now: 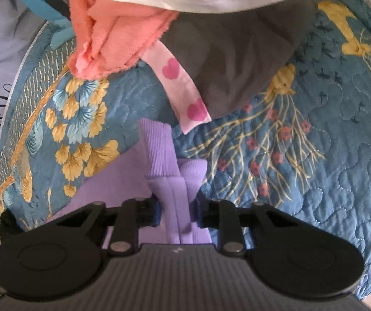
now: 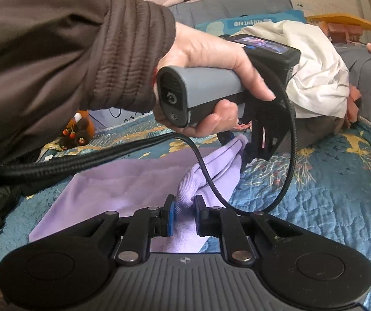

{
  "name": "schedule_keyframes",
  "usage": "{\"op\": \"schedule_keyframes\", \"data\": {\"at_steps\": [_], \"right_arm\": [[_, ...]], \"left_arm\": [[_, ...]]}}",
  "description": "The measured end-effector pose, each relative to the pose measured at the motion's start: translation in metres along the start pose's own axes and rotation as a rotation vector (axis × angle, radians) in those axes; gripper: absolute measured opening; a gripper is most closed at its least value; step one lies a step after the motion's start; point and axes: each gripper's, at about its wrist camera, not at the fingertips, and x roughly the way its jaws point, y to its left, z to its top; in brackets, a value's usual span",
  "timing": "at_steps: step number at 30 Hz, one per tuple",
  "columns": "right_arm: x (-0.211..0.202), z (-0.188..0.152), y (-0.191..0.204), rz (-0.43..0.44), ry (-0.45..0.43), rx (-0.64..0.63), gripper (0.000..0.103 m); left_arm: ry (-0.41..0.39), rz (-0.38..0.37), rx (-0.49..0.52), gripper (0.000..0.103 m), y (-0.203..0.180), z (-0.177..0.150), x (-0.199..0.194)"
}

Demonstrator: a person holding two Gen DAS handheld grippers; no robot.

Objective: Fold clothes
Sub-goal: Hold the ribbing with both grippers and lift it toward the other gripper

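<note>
Left wrist view: my left fingers (image 1: 177, 213) pinch the purple top's (image 1: 164, 153) ribbed cuff on the bedspread (image 1: 314, 155). Right wrist view: my right fingers (image 2: 184, 216) clamp another ribbed fold; I should lift both evenly, keeping edges aligned.

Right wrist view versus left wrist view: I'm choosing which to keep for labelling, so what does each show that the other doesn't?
Only the right wrist view shows the person's hand on the left gripper's handle, a brown sleeve and the right gripper pinching lilac fabric. Only the left wrist view shows the heart-print strip and the left gripper closed on a lilac fold. Both show the lilac garment, blue quilt and clothes pile.
</note>
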Motion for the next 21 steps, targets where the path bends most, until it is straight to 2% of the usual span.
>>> {"op": "schedule_keyframes", "data": {"at_steps": [8, 13, 21], "right_arm": [[-0.006, -0.001, 0.005, 0.004, -0.005, -0.025, 0.015], [-0.011, 0.003, 0.016, 0.017, -0.018, -0.059, 0.015], [-0.014, 0.012, 0.052, 0.050, -0.044, -0.160, 0.015]], "left_arm": [[-0.091, -0.091, -0.087, 0.020, 0.029, -0.019, -0.020], [-0.144, -0.122, -0.121, 0.019, 0.051, -0.033, -0.038], [-0.206, -0.149, -0.211, 0.017, 0.112, -0.067, -0.057]]}}
